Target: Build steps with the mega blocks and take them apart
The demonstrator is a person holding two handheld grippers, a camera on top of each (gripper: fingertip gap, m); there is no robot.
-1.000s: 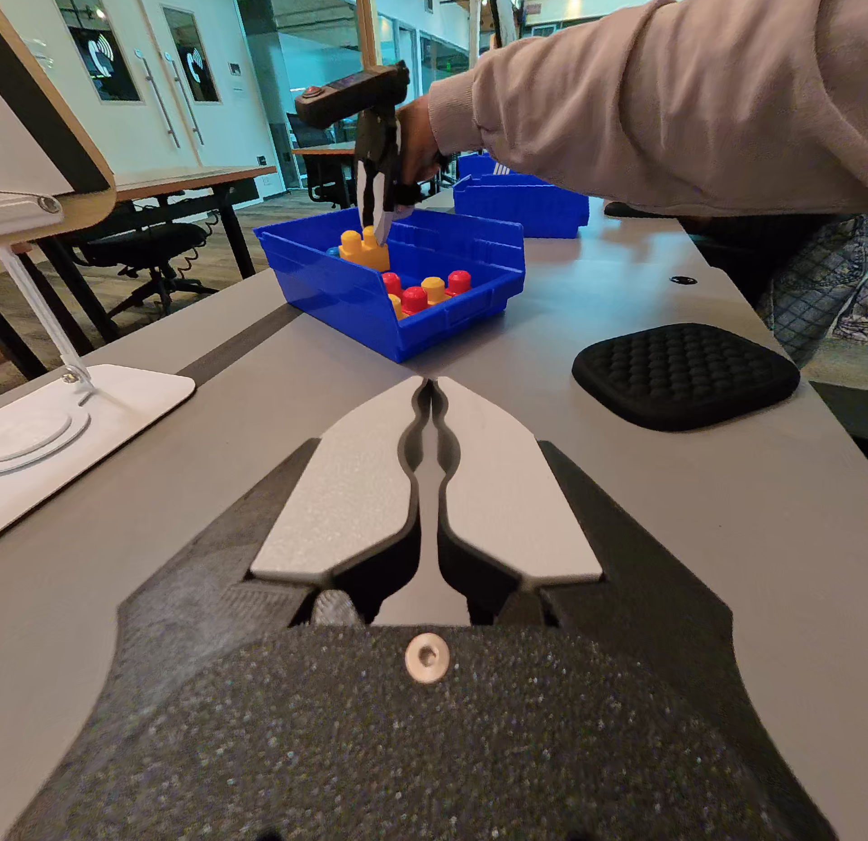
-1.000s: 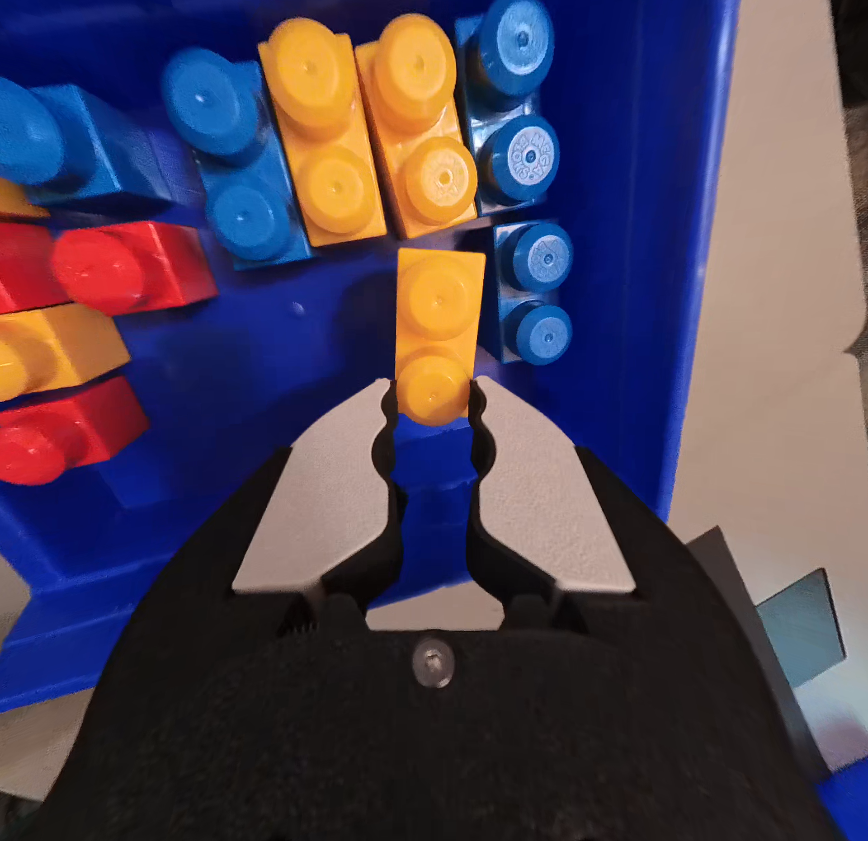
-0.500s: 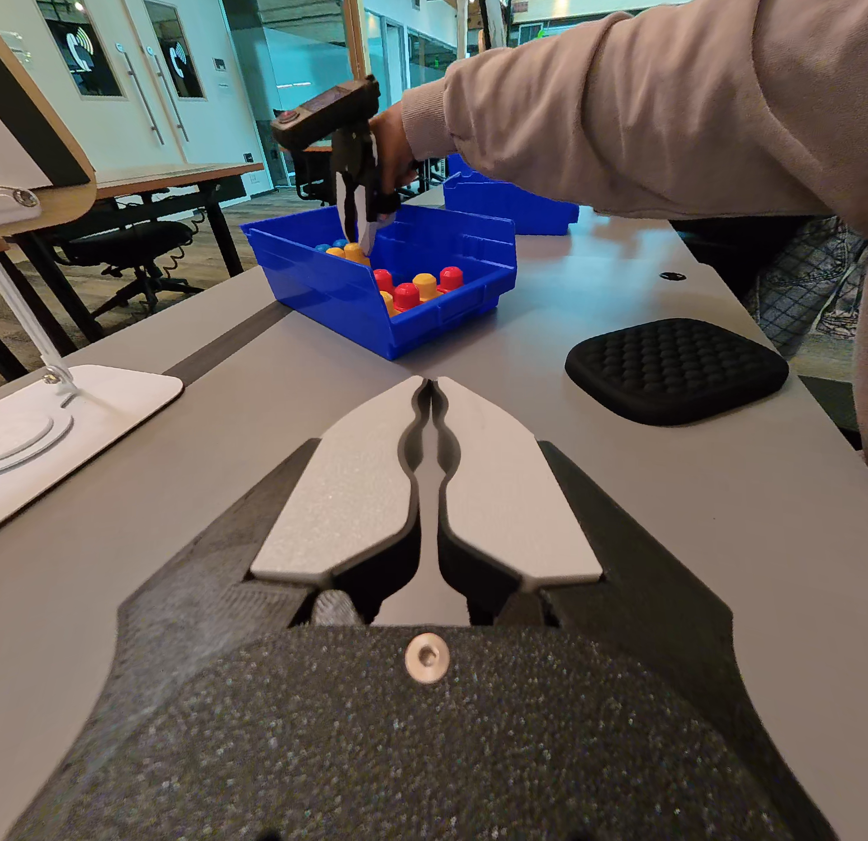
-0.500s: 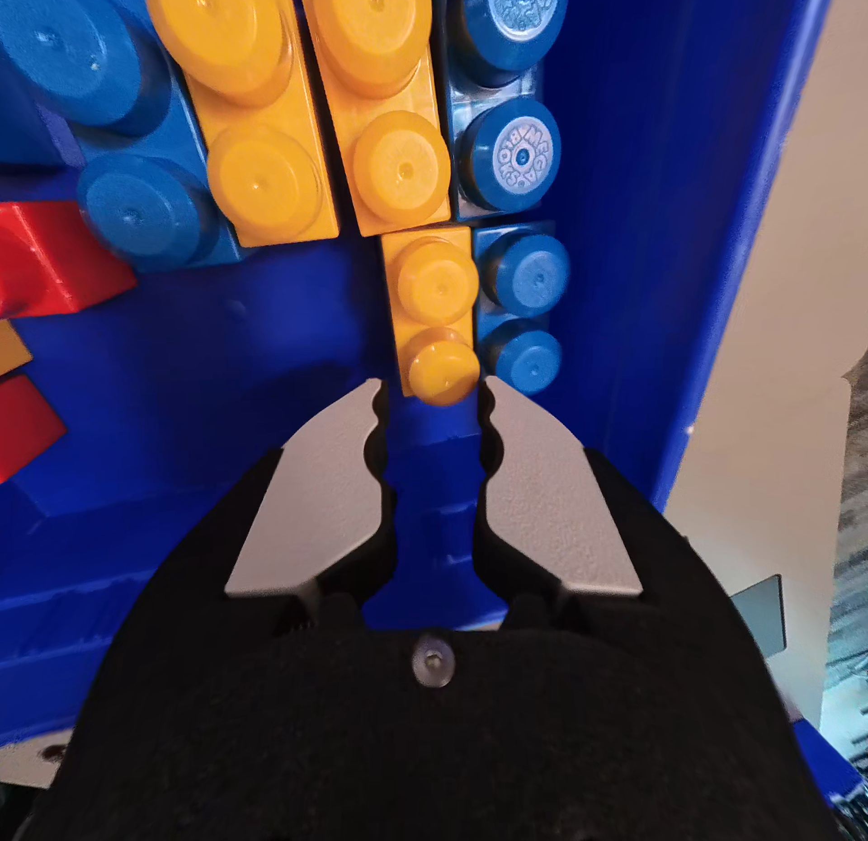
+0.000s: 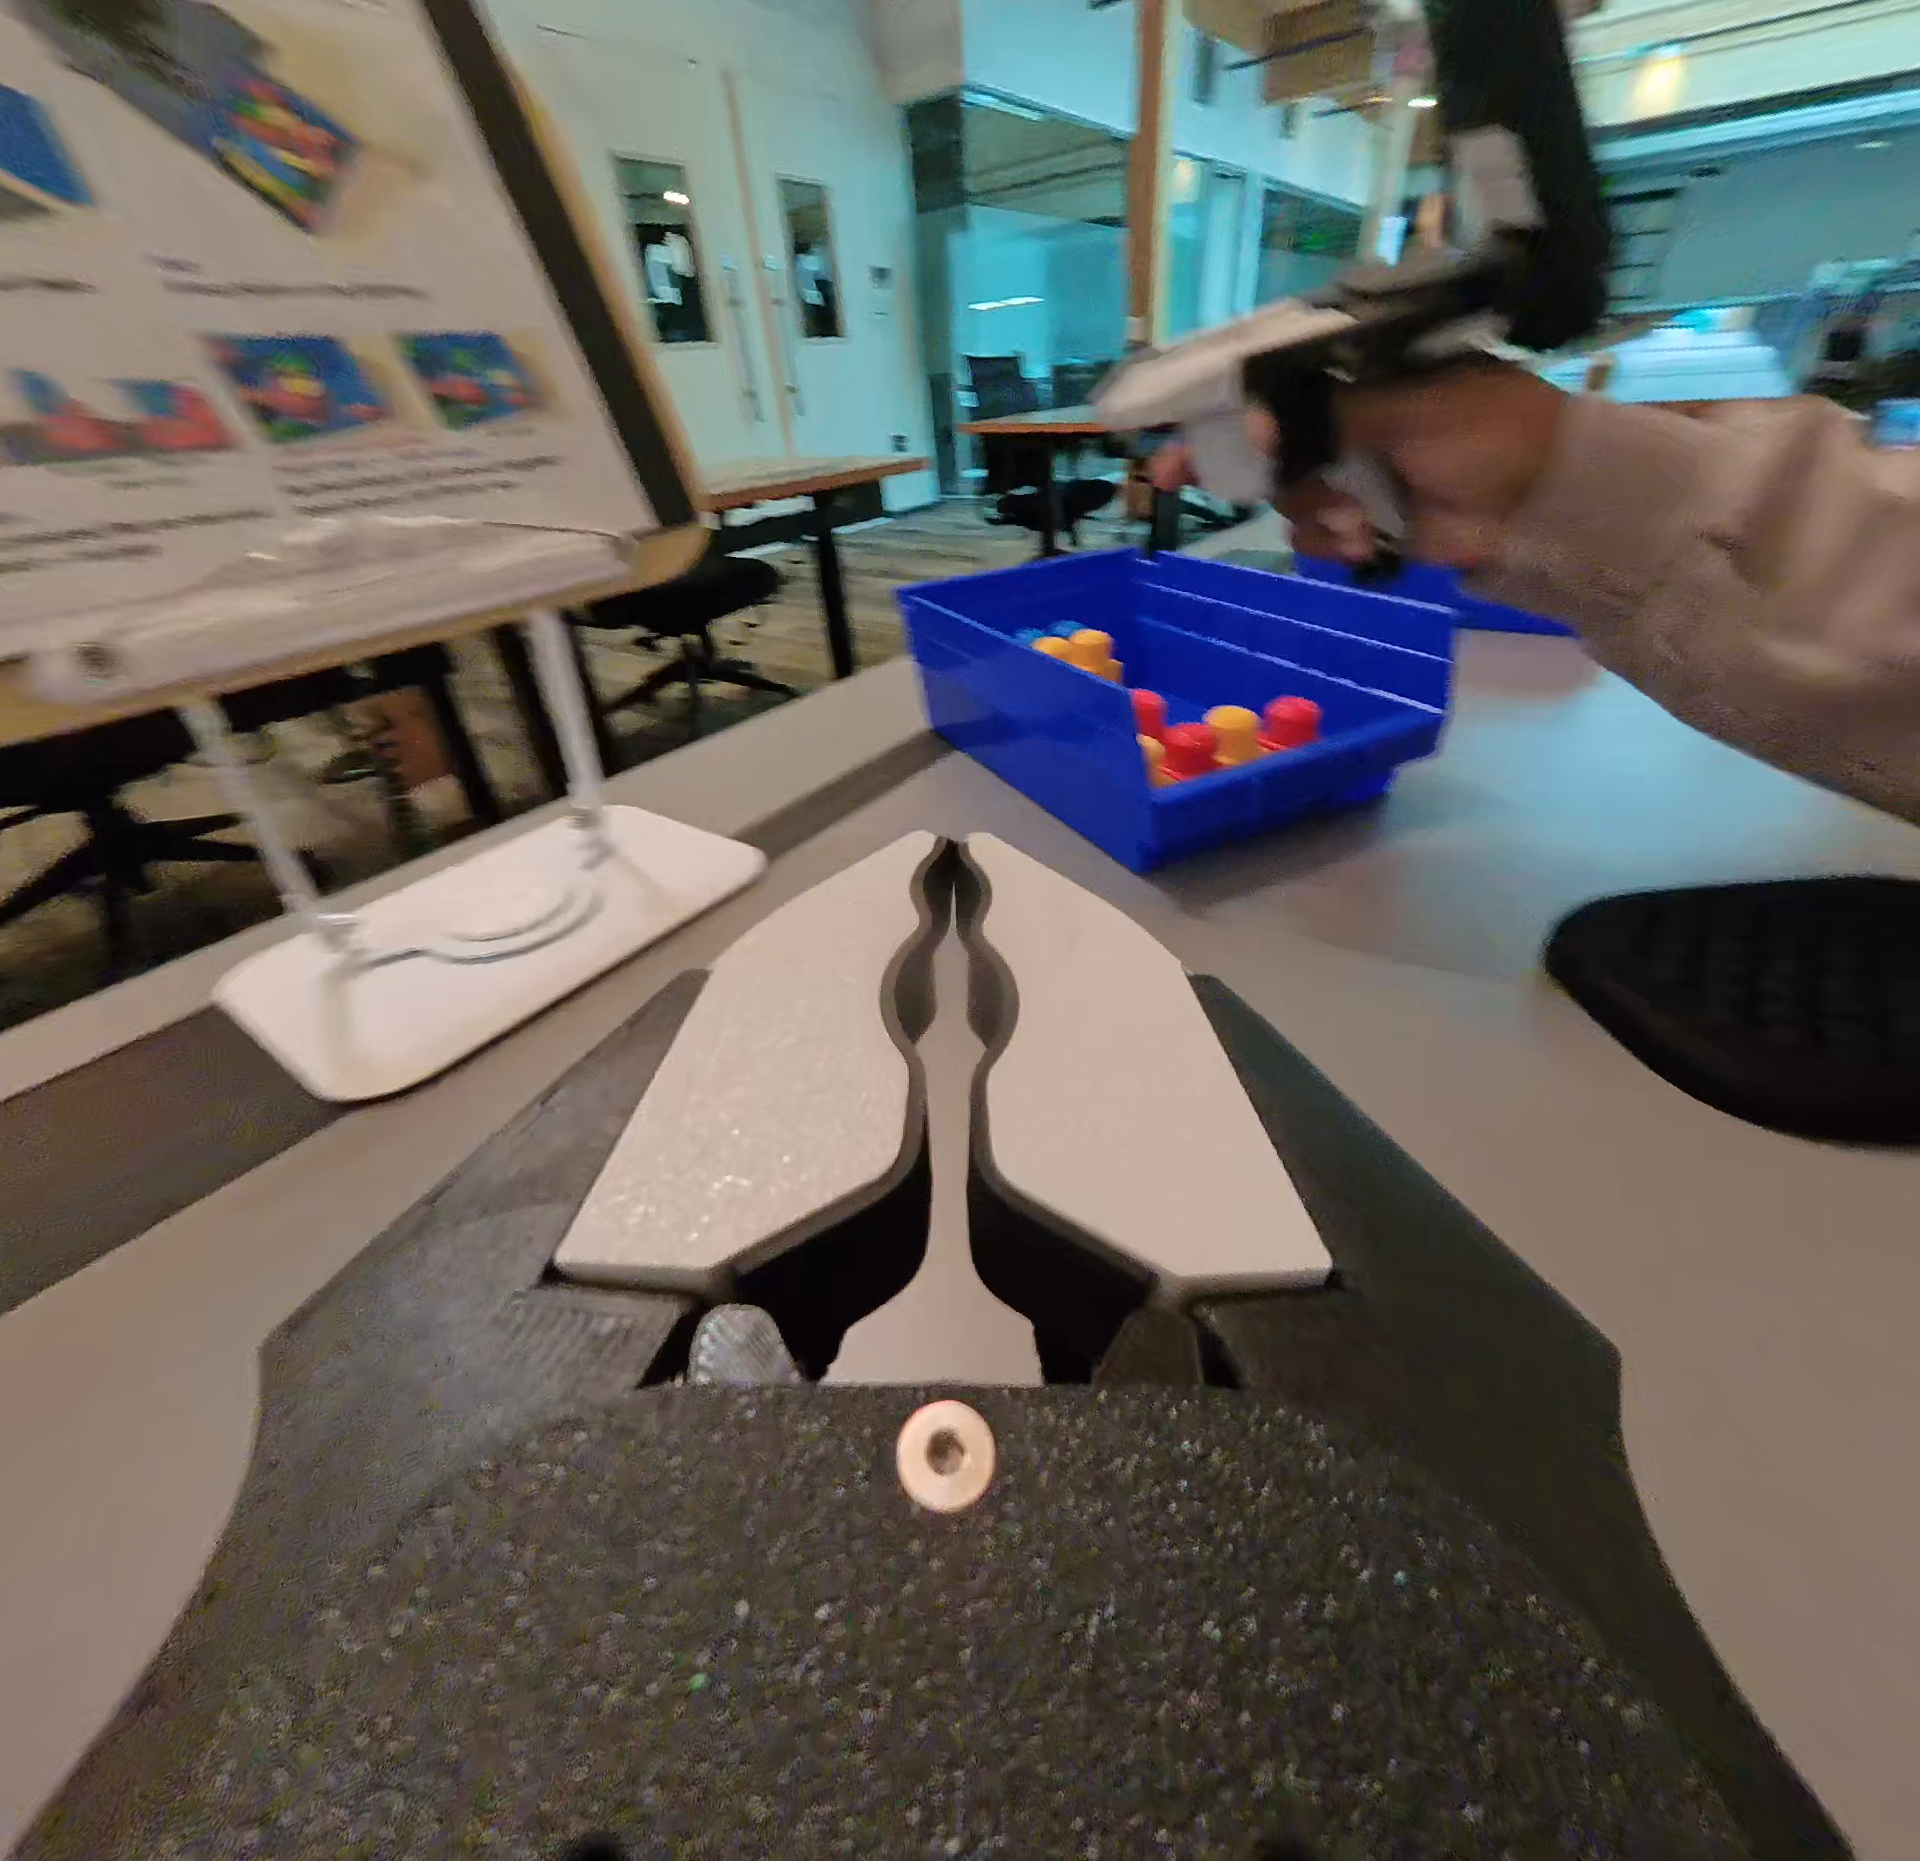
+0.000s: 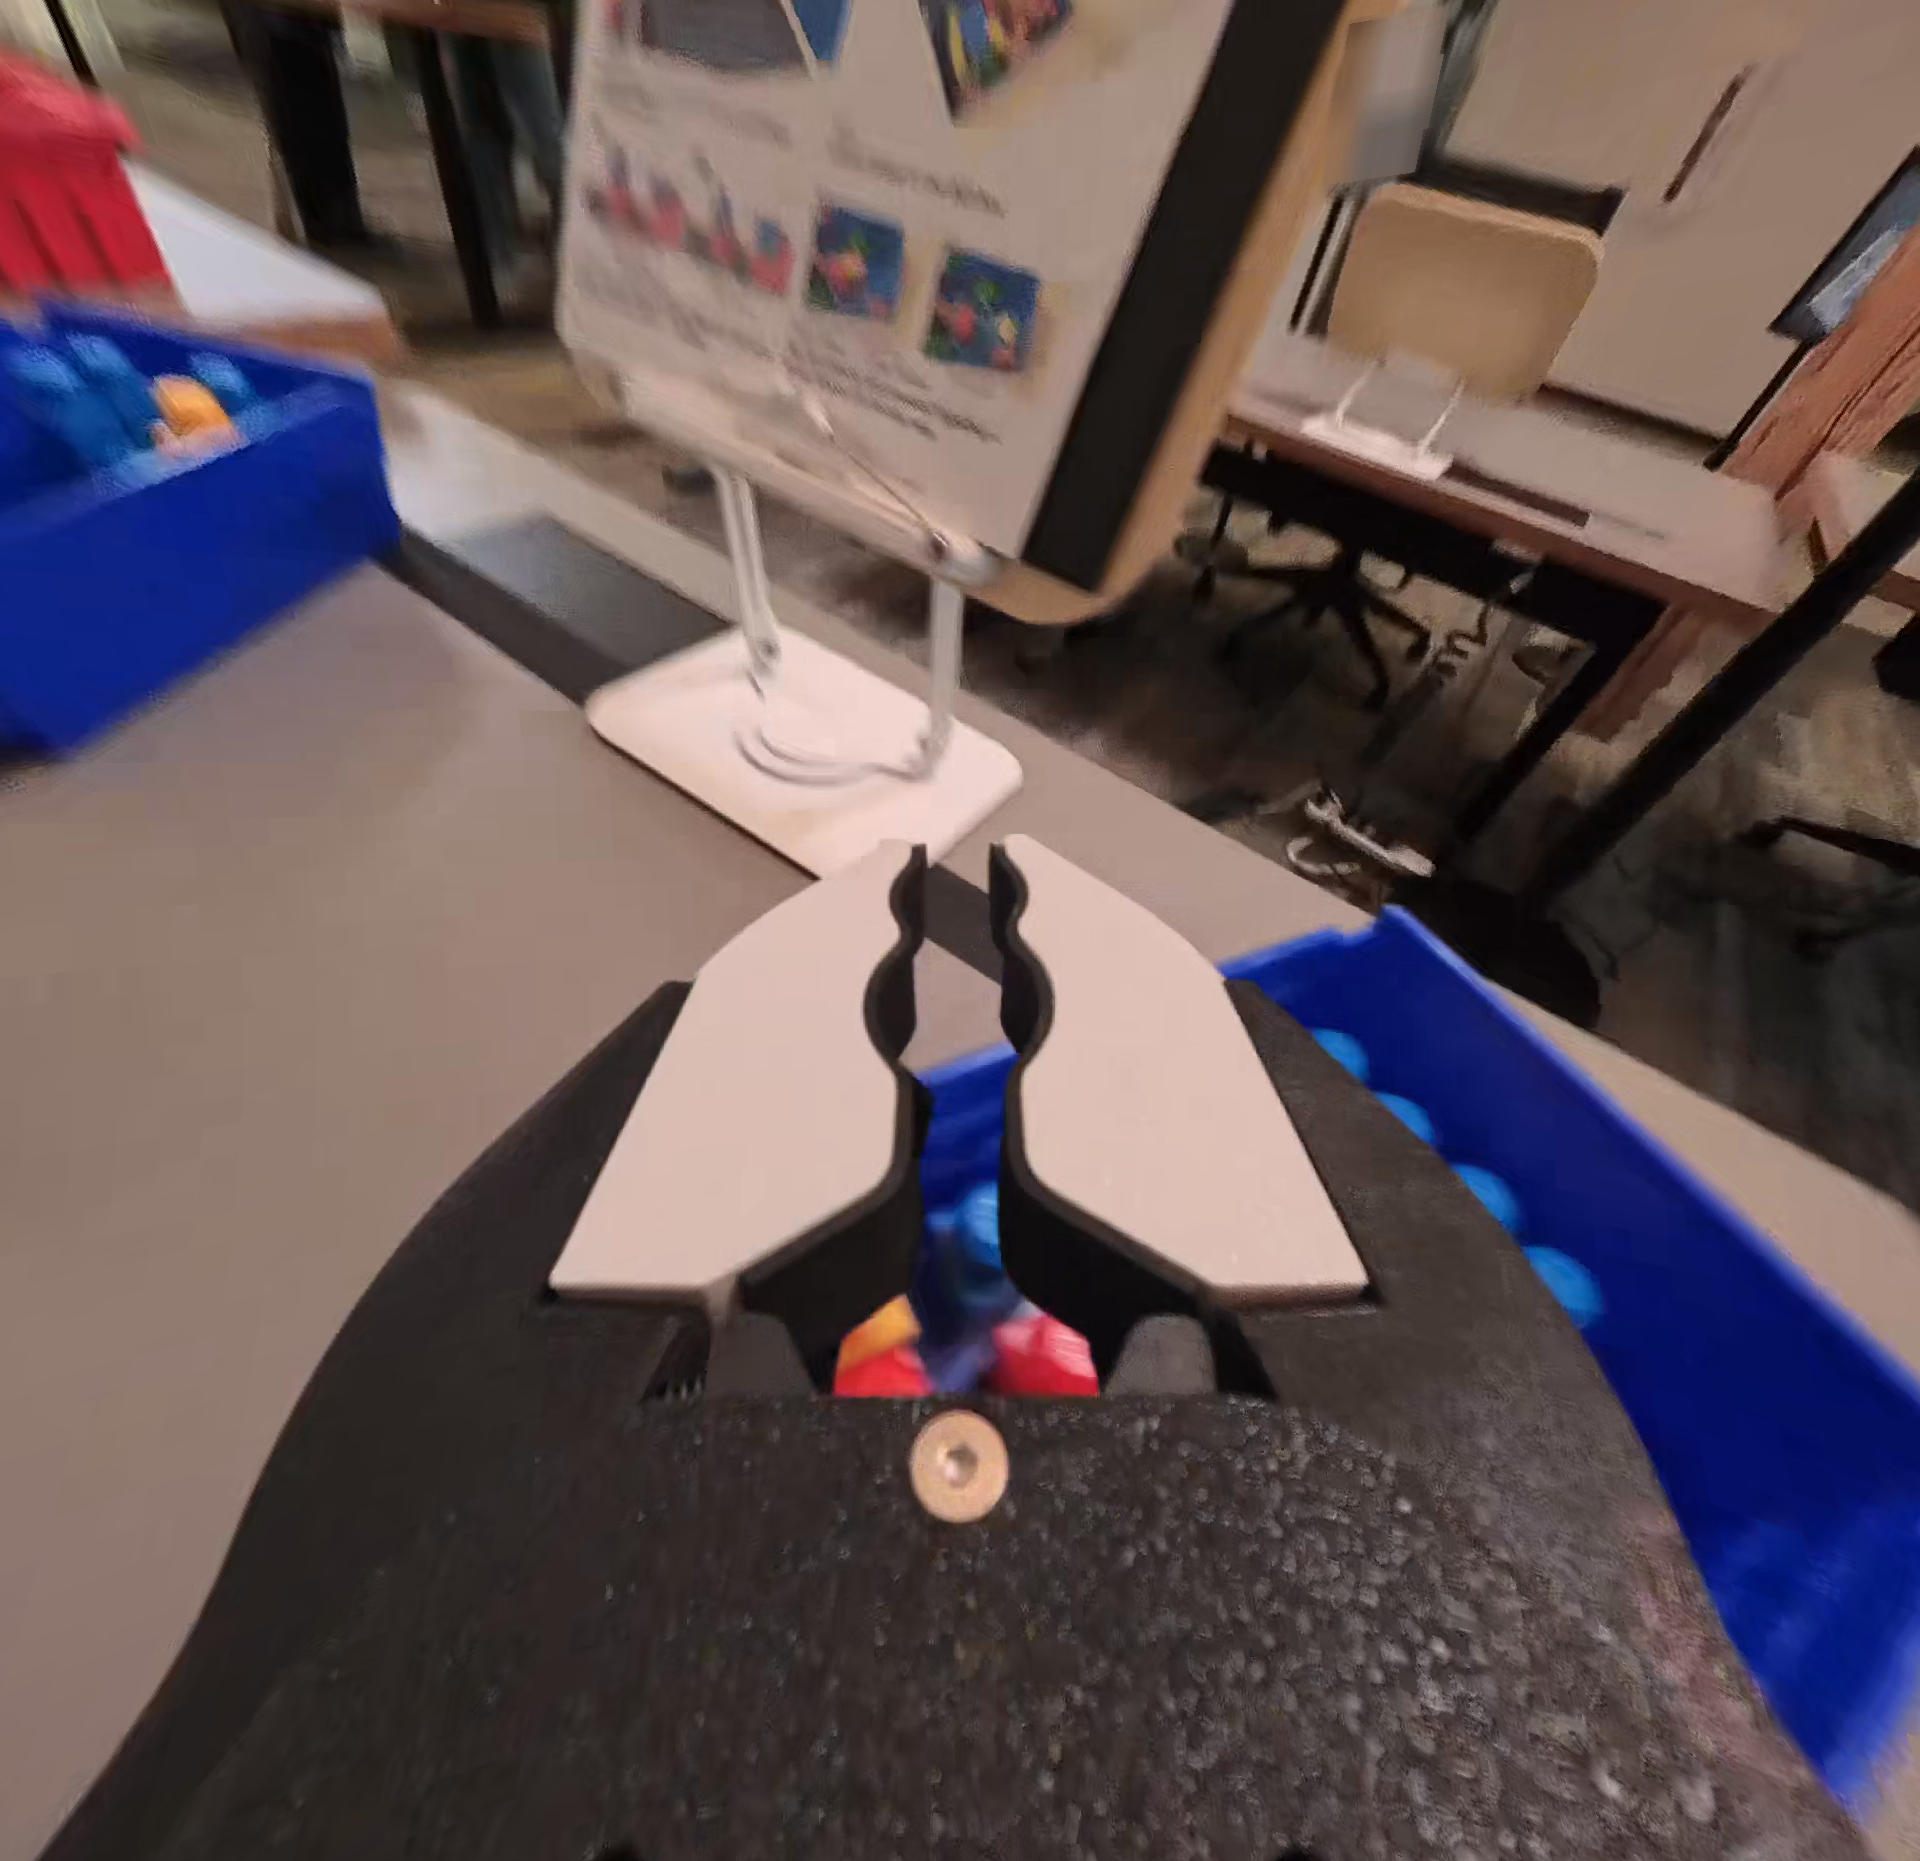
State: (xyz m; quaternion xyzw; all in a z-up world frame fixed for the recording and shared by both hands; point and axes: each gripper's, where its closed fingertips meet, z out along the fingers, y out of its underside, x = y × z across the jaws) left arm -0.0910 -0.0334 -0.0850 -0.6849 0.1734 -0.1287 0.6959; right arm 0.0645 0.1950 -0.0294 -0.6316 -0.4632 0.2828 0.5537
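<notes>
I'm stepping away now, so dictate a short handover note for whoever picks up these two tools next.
Left tool: shut, empty, low over the grey table.
Right tool: open, empty, raised above the blue plastic bin.
Red, yellow and blue mega blocks all lie in that bin; none on the table.
Done: no steps stand anywhere in view.
Left: I cannot tell whether a build comes next or the job is over.

tilted instruction board [image 5: 270, 284] on white stand base [image 5: 488, 949], black textured pad [image 5: 1756, 1001] on grey table [image 5: 1455, 876].

Bright indoor light, heavy motion blur in bg, wide-angle edge warp, near parts sharp, soft shadows
</notes>
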